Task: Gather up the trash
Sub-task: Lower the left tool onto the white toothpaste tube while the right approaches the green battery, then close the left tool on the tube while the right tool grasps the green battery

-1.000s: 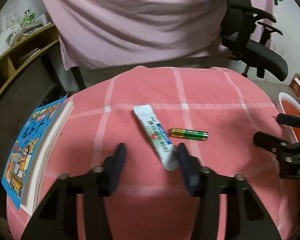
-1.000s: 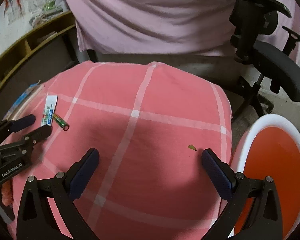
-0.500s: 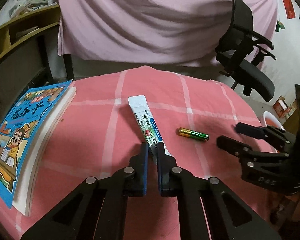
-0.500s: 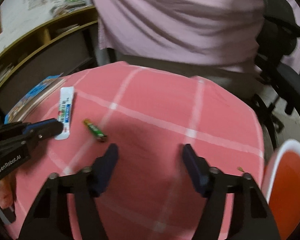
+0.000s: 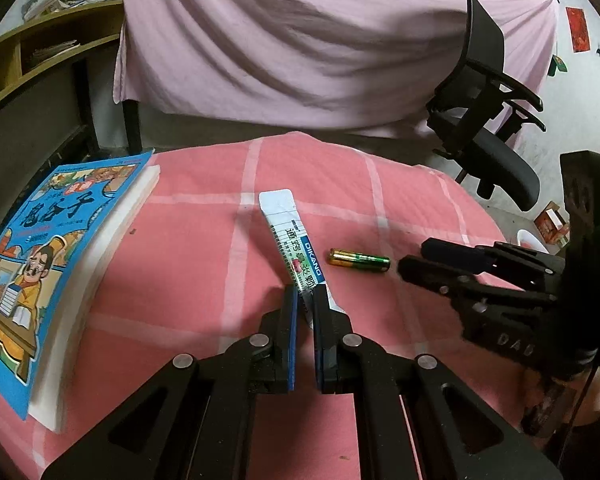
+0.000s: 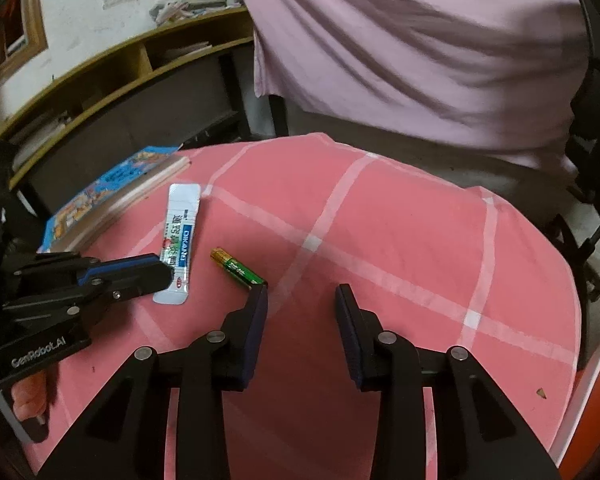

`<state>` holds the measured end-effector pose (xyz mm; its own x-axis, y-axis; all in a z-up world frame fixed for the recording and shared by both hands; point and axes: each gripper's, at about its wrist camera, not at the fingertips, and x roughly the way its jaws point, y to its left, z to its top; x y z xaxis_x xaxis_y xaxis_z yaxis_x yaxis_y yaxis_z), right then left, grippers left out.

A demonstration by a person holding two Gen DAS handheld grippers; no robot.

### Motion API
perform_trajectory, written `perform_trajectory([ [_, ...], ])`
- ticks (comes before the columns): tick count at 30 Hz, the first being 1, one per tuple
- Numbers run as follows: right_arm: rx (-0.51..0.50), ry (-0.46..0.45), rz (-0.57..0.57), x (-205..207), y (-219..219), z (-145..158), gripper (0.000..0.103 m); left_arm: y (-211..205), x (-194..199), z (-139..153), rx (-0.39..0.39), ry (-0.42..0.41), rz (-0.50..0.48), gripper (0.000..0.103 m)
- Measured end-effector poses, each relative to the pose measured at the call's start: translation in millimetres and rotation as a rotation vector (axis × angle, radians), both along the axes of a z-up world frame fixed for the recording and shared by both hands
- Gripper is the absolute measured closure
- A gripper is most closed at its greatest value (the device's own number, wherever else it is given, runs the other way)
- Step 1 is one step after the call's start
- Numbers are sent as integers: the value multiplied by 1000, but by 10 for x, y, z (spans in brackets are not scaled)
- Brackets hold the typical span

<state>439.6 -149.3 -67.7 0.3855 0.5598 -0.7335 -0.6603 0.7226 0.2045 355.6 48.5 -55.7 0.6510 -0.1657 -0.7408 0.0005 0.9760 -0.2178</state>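
Observation:
A white sachet (image 5: 288,232) with blue and green print lies on the pink checked tablecloth (image 5: 400,208). My left gripper (image 5: 306,300) is shut on its near end. From the right wrist view, the same gripper (image 6: 156,272) covers the sachet's (image 6: 180,236) lower part. A green and gold battery (image 5: 358,260) lies just right of the sachet. My right gripper (image 6: 300,292) is closing over bare cloth, nothing between its fingers. The battery (image 6: 238,270) ends at the left fingertip (image 6: 260,296), outside the gap. In the left wrist view the right gripper (image 5: 412,260) points at the battery.
A thick book with a blue cover (image 5: 52,240) lies along the left edge of the table. An orange bin with a white rim (image 6: 596,380) stands off the table's right side. A black office chair (image 5: 492,120), a draped pink sheet and wooden shelves stand behind. A small scrap (image 6: 541,391) lies near the bin.
My left gripper closed on the sachet's near end. The right gripper swung left from the bin side to the battery, and its jaws narrowed from wide open.

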Motion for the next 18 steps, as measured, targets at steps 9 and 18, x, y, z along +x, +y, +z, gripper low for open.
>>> perform_trajectory([
  [9, -48, -49, 100, -105, 312, 45, 70, 194, -101, 37, 11, 11, 14, 98],
  [18, -73, -55, 152, -78, 534, -3, 82, 200, -137, 23, 9, 12, 21, 98],
])
